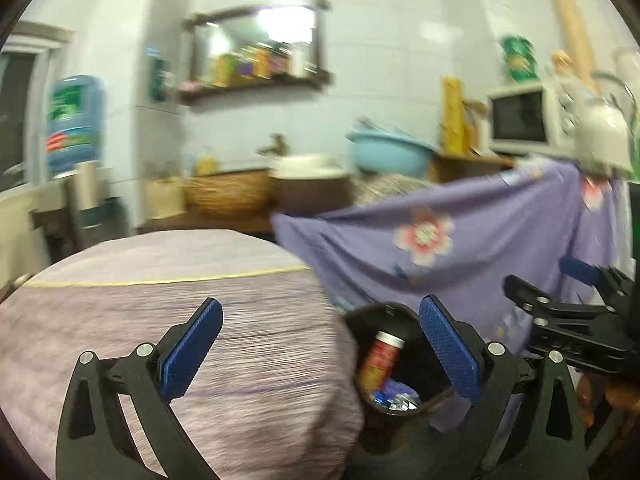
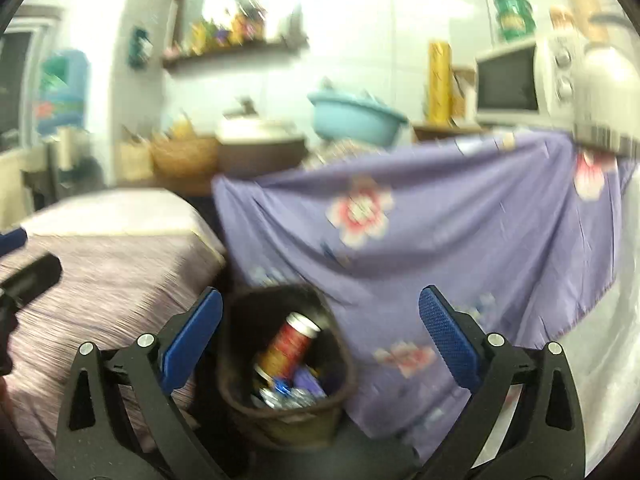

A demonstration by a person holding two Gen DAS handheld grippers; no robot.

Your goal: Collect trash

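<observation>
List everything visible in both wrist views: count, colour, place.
trash bin: 1, dark, on the floor between bed and draped cloth
can: 1, red, leaning inside the bin
wrappers: several, blue and silver, bottom of the bin
bed cover: 1, lilac, left of the bin
floral cloth: 1, purple with pink flowers, draped right of the bin
basin: 1, light blue, on the back counter
microwave: 1, white, upper right
wicker basket: 1, tan, back counter
water jug: 1, blue, far left
mirror shelf: 1, dark wood, on the wall
left gripper: 1, black with blue pads, open, empty
right gripper: 1, same, open, empty
</observation>
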